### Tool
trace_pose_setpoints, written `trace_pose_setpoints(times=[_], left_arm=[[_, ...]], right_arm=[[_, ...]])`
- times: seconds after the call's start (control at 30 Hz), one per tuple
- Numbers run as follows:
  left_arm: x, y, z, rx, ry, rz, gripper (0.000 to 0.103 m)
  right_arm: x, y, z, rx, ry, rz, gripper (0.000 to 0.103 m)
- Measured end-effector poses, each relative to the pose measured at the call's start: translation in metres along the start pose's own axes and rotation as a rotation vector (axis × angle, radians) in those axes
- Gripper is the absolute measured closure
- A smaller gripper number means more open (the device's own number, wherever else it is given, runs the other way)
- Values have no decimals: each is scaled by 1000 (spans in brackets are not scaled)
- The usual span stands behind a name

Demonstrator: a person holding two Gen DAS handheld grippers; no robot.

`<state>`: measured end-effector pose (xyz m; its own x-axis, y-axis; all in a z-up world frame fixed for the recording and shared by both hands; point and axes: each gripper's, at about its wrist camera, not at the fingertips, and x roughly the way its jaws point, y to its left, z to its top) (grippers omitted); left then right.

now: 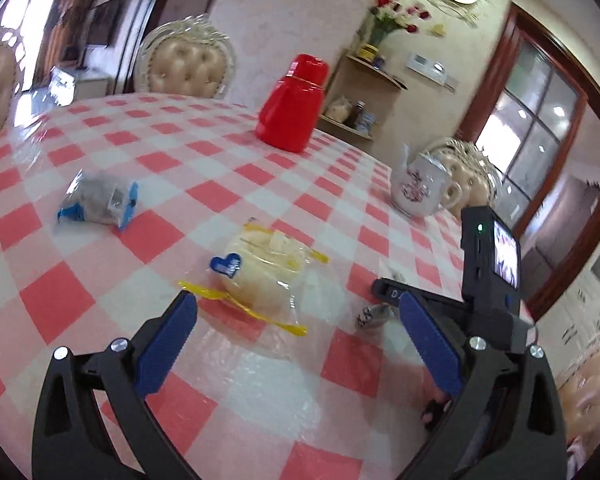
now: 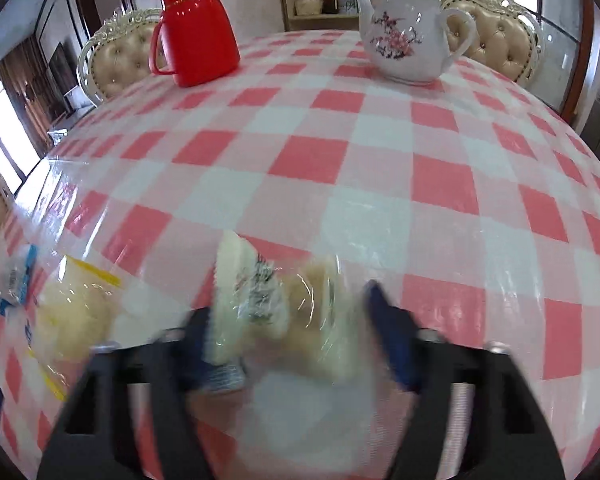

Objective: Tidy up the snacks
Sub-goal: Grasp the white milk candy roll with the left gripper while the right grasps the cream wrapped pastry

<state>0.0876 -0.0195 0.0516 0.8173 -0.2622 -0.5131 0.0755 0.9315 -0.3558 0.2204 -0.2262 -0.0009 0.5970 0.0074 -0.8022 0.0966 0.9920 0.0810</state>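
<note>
Right gripper [image 2: 290, 336] jaws straddling wrapped snack [image 2: 276, 304], grip unclear; left gripper [image 1: 296, 320] jaws apart; bread pack [image 1: 260, 276], blue pack [image 1: 98, 200] at ten o'clock lying unsorted.

text: none legible | blue heart label [image 1: 225, 265] on snack bag (print blurred)

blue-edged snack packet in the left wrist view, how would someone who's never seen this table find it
Start at the red flask standing far back on the checked tablecloth. Come toward the camera and left to the small packet lying alone. Its dark grey filling and blue end strips set it apart from the pale bread in the yellow-trimmed clear wrapper nearby.
</note>
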Motion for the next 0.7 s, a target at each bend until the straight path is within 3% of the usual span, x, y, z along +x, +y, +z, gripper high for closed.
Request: trace_pose_setpoints(times=[0.07, 0.17, 0.33, 0.43, 0.5, 0.53, 0.6, 0.7], left_arm=[[2, -9, -3, 52, 18, -15, 2], [9, -28, -10, 157, 81, -63, 2], [31, -70, -27, 352, 188, -127, 2], [62, -100, -29, 501, 234, -71, 2], [88, -109, -24, 525, 275, -61, 2], [101, -109, -20, 514, 305, -70, 5], [116, -108, -19, 523, 360, -95, 23], [133, -104, -23, 601, 403, -61, 40]], right_arm=[[-12, -10, -5, -5, -15, 8, 64], [-41, -32, -18, 14, -77, 13, 65], [-106, -96, -60, 178, -173, 130, 65], [-114, -114, -87, 232, -169, 174, 65], [-112, -118, -96, 255, -141, 192, 65], [-113, -116, -96, 248, -148, 199, 65], [-115, -110, -95, 227, -158, 199, 65], [-121, -101, -94, 200, -171, 232, 65]])
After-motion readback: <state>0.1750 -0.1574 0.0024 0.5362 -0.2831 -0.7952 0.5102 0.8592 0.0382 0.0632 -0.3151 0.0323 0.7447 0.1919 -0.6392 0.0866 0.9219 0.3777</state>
